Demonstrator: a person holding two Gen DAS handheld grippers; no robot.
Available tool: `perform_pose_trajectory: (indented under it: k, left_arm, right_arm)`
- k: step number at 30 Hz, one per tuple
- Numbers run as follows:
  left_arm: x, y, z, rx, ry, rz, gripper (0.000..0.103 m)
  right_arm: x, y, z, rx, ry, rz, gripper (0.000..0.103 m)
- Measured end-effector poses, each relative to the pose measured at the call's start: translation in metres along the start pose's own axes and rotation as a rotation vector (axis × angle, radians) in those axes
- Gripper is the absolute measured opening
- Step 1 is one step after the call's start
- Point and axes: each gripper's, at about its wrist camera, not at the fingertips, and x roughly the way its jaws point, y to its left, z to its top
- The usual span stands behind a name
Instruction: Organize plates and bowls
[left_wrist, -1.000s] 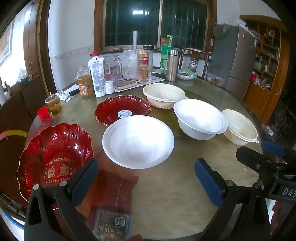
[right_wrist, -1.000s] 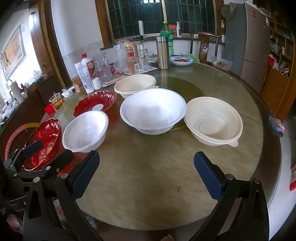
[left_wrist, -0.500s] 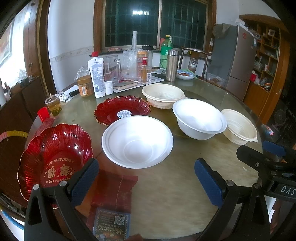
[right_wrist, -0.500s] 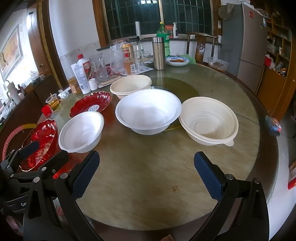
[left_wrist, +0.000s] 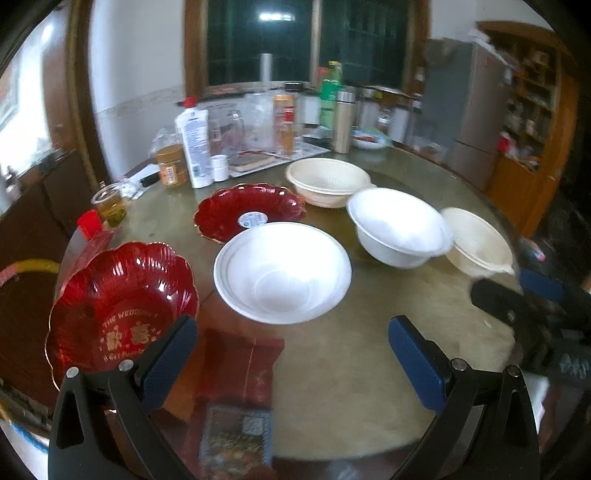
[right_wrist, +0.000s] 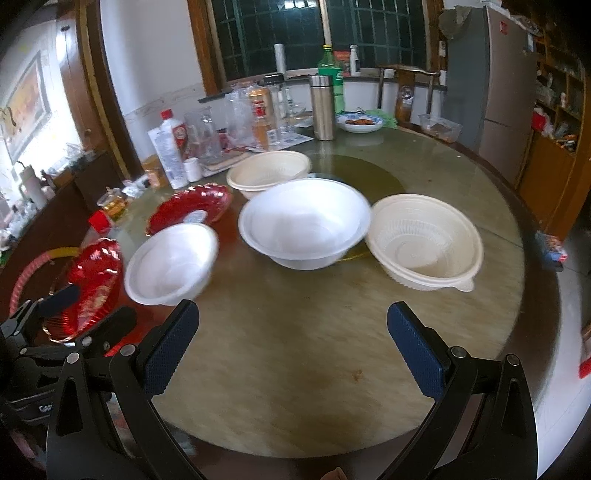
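Status: from what I can see, sorting has not begun. No plate or bowl is stacked on another, with one possible exception noted below.

Inventory on the round table (right_wrist: 332, 369):
- Near red plate (left_wrist: 118, 306), at the table's left edge, just ahead of my left gripper.
- Far red plate (left_wrist: 251, 216), behind the small white bowl and apart from the near plate.
- Small white bowl (left_wrist: 282, 271), centre of the left view.
- Large white bowl (right_wrist: 304, 225), mid-table; its rim looks close to the near cream bowl (right_wrist: 424, 245), but I cannot tell whether they touch.
- Far cream bowl (right_wrist: 269, 173), behind the large white bowl (its rim looks doubled, so it may already be two nested bowls; I cannot confirm).

Remaining, in my judgement: pair the two red plates, nest the white bowls and bring the cream bowls together.

Bottles, jars and a steel flask (right_wrist: 322, 107) crowd the far side of the table and are not part of the job.

Gripper pose:
- Left gripper (left_wrist: 291, 354): held low over the near table edge, aimed across the table, jaws spread wide and empty. The near red plate sits by its left finger.
- Right gripper (right_wrist: 291, 343): also low over the near edge, jaws spread wide, gripping nothing, with bare tabletop between its fingers. The white and cream bowls lie ahead of it, well apart from the pads.
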Motion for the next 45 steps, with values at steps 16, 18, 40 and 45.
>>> perform_pose_trajectory:
  k: [16,18,40,45]
  left_arm:
    - [-0.029,0.222,-0.027,-0.372,0.003,0.286,0.103]
    - [-0.018,0.233,-0.028,-0.415,0.052,0.266,0.103]
    - [0.030,0.238,-0.033,-0.405,0.136,0.361,0.016]
    - [0.021,0.232,-0.021,-0.385,0.091,0.369,0.016]
  right_arm:
    - [0.100,0.147,0.004,0.088,0.379,0.638,0.103]
    - [0.117,0.154,0.001,0.118,0.420,0.632,0.103]
    - [0.173,0.180,-0.001,0.147,0.454,0.455,0.015]
    - [0.160,0.178,0.009,0.123,0.392,0.455,0.015]
